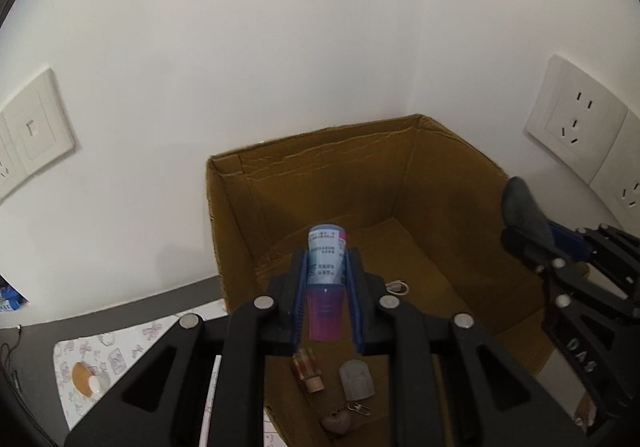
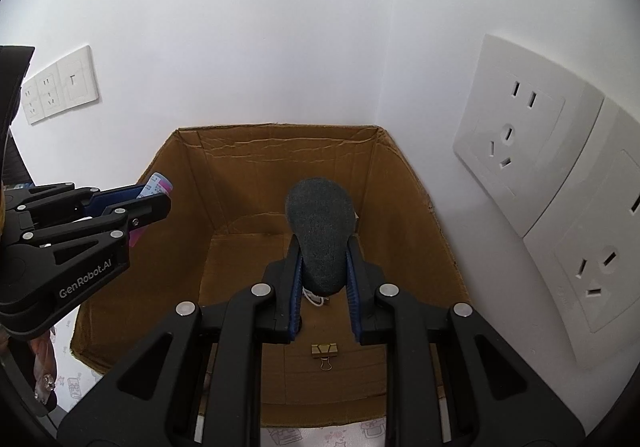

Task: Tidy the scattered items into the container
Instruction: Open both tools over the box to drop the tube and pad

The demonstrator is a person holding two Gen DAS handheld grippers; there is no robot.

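Note:
An open cardboard box (image 1: 320, 175) (image 2: 280, 167) stands in the corner against the white wall. Over its near left part my left gripper (image 1: 326, 253) (image 2: 154, 199) is shut on a bottle (image 1: 325, 247) with a pale blue label and a magenta lower half. My right gripper (image 2: 323, 243) (image 1: 516, 231) is over the box's right half, shut on a dark grey felt-like oval item (image 2: 320, 223) (image 1: 522, 203). On the box floor lie a white cable (image 1: 398, 287), a small amber vial (image 1: 307, 371), a grey tag (image 1: 356, 381), a keyring charm (image 1: 340, 421) and a gold binder clip (image 2: 325, 351).
Wall sockets (image 2: 520, 135) sit close on the right wall, and switch plates (image 1: 36, 135) on the left. A patterned mat (image 1: 120, 351) lies left of the box, with an orange ring and a white cap (image 1: 86, 383) on it.

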